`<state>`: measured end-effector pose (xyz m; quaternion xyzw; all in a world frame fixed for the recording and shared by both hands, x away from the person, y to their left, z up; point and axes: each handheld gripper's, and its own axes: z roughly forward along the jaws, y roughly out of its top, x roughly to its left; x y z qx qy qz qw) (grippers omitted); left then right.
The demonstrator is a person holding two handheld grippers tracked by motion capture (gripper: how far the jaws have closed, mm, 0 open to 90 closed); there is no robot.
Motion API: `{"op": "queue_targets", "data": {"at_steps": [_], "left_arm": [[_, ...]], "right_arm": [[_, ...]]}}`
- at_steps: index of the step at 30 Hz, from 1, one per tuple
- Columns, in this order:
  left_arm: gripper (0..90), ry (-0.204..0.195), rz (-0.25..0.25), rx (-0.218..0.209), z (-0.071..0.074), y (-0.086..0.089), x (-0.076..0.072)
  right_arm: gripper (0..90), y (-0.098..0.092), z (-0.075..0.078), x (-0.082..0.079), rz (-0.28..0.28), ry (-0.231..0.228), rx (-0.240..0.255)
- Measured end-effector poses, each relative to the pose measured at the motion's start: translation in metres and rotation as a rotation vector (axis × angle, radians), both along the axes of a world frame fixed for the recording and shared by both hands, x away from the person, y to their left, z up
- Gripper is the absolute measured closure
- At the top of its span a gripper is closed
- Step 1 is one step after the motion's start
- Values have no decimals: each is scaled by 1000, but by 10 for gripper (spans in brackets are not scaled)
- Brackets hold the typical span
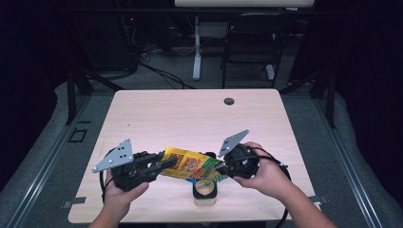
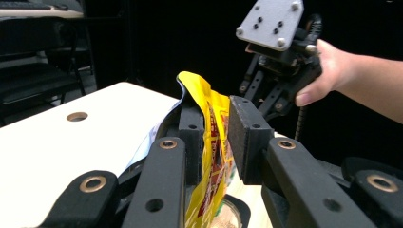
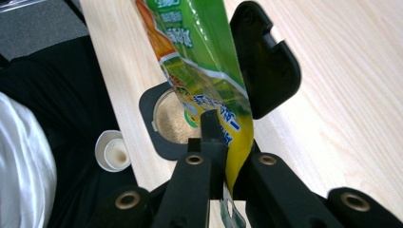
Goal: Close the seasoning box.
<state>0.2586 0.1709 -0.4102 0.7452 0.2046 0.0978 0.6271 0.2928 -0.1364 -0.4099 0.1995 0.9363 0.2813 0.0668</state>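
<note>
Nearest the lens in the left gripper view: black jaws of the left tongs [image 2: 209, 142], clenched on the yellow end of a snack bag [image 2: 211, 137], pads pressed against both of its faces. Beyond them, the right tongs [image 2: 259, 90] with a grey plate [image 2: 271, 21] on top, gripped by the right hand [image 2: 328, 71]. In the right gripper view, jaws of the right tongs [image 3: 223, 142] nearly together, clamped on the green-and-yellow end of the bag [image 3: 209, 76]. Directly beneath that end, a round container [image 3: 168, 121] in a black frame, holding something pale brown, with its black hinged lid [image 3: 266, 61] swung up behind the bag. Off the table edge, lower down, a small white cup [image 3: 111, 152] beside dark and white fabric.

From the high view: snack bag [image 1: 190, 164] stretched between the left tongs [image 1: 164, 164] and right tongs [image 1: 223, 166], held above the near part of the wooden table [image 1: 190, 114], tilted with its green end lower and just over the container [image 1: 205, 190]. Left hand [image 1: 121, 192] and right hand [image 1: 266, 173] wrapped around the two grippers, forearms entering from the bottom edge. Farther back on the tabletop, a round cable hole [image 1: 229, 101]; behind the table, a dark chair [image 1: 252, 42] and a white desk leg [image 1: 196, 47].
</note>
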Motion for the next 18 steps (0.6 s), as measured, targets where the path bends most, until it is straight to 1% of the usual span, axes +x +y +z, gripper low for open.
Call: {"op": "queue_targets", "data": {"at_steps": [3, 5, 6, 7, 8, 9, 10, 15, 18], "left_arm": [[759, 7, 5, -3, -1, 1, 1], [759, 4, 0, -12, 0, 1, 1], [759, -1, -1, -6, 1, 1, 0], [759, -4, -4, -5, 1, -1, 0], [759, -4, -6, -4, 1, -2, -1], [759, -4, -10, 2, 1, -3, -1], [758, -4, -10, 1, 1, -3, -1], [757, -1, -11, 9, 2, -6, -1], [757, -2, -16, 6, 3, -8, -1]], "right_arm": [[890, 1, 0, -2, 14, 3, -12], [889, 1, -1, -4, 19, 13, -3], [887, 2, -2, -4, 15, 13, 5], [887, 1, -2, -4, 17, 11, -4], [887, 1, -3, -3, 11, 12, 3], [887, 0, -4, -2, 12, 11, -4], [886, -1, -5, -1, 6, 19, 6], [885, -3, -10, -1, -4, 25, 19], [885, -4, -11, 0, 0, 24, 11]]}}
